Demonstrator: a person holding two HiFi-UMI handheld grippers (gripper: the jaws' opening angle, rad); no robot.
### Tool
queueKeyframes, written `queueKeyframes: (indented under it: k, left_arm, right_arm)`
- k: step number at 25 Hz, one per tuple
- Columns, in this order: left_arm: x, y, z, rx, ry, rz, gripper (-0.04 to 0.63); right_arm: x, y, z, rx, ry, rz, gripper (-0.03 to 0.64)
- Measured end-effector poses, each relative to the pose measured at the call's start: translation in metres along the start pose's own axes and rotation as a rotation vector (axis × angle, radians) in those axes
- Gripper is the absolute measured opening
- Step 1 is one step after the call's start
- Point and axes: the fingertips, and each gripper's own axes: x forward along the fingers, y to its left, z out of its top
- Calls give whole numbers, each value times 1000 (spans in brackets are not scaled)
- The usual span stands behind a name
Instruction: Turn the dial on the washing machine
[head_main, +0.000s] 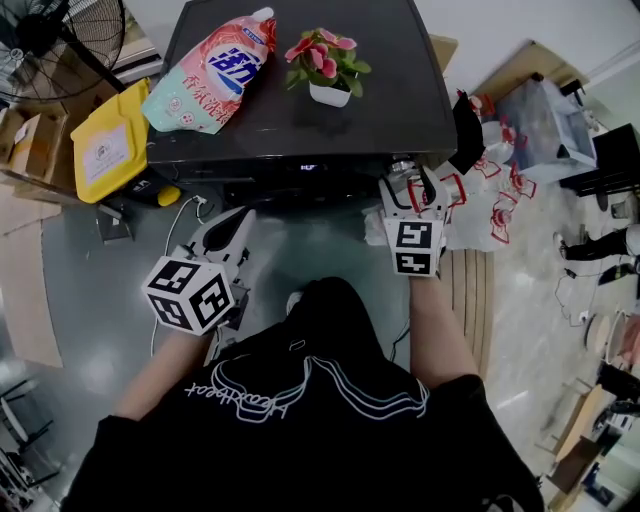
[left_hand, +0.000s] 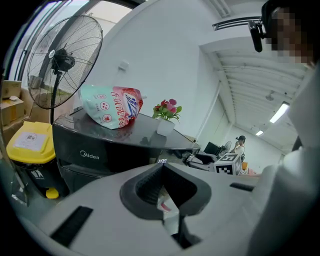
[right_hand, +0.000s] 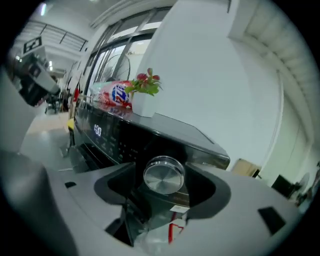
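The black washing machine (head_main: 300, 120) stands ahead of me, its control panel facing me. In the right gripper view its round silver dial (right_hand: 163, 175) sits at the panel's right end, next to a lit display (right_hand: 97, 131). My right gripper (right_hand: 163, 186) stands open around the dial, with a dark gap on each side between dial and pads. From the head view, the right gripper (head_main: 425, 182) is up against the machine's front right corner and hides the dial. My left gripper (head_main: 232, 226) hangs lower left, away from the machine, its jaws shut and empty (left_hand: 161, 167).
On the machine's lid lie a detergent pouch (head_main: 212, 72) and a small potted flower (head_main: 328, 65). A yellow bin (head_main: 108, 140) and a standing fan (head_main: 60, 35) are to the left. White bags with red print (head_main: 495, 205) lie on the floor to the right.
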Motion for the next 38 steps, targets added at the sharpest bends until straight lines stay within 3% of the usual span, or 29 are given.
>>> queueKeyframes:
  k: [3, 8, 19, 25, 38]
  left_arm:
    - [-1, 1, 0, -1, 1, 6, 5]
    - [-1, 5, -2, -3, 1, 16, 5]
    - [0, 4, -3, -6, 8, 15, 5]
    - [1, 5, -5, -41, 12, 8, 5]
    - [1, 4, -5, -15, 10, 7, 5]
  right_arm:
    - [2, 3, 0, -113, 22, -36, 307]
    - [8, 1, -7, -191, 67, -86, 285]
    - [9, -2, -8, -189, 72, -86, 275]
    - [9, -3, -8, -110, 67, -68, 273]
    - [9, -11, -12, 257, 12, 32, 275]
